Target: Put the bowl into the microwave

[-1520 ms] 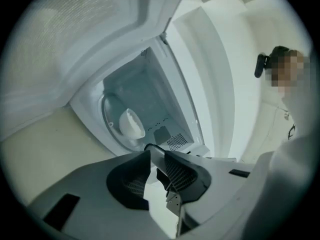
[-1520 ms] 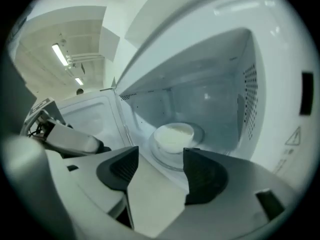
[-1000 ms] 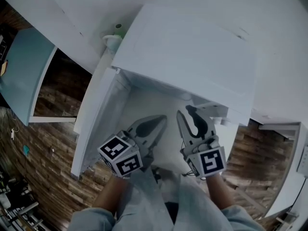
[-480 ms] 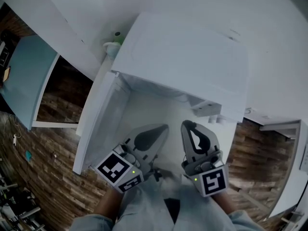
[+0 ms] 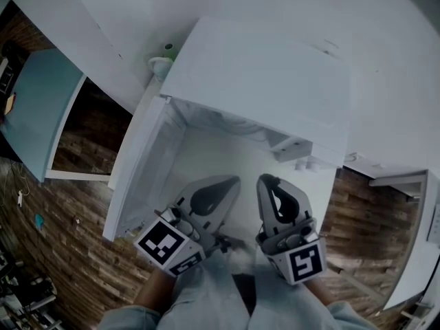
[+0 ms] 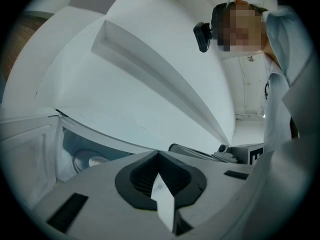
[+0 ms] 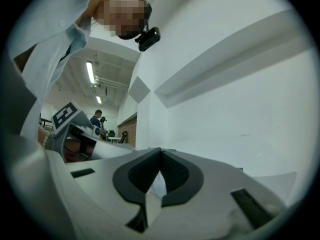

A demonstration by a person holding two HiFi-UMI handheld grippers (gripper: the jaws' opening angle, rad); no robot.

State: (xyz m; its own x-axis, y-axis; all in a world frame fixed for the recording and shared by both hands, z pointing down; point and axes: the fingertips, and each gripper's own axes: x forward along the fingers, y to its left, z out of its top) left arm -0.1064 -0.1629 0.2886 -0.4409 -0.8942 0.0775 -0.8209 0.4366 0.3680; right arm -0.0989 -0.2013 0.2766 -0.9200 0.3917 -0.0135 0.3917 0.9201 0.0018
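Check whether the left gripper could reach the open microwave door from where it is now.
Probably yes. The door stands swung open just left of the left gripper, and the head view shows nothing between them. Its jaws are shut, so it could push the door, not grasp it.

Head view above microwave [image 5: 261, 81], tool views level

My right gripper [image 5: 268, 181] has closed: its jaws stood apart a second ago and now meet with nothing between them. Both grippers have drawn back toward me, lower in the head view, away from the microwave [image 5: 261, 81]. My left gripper [image 5: 231, 183] has rolled, turning its marker cube [image 5: 168, 247].
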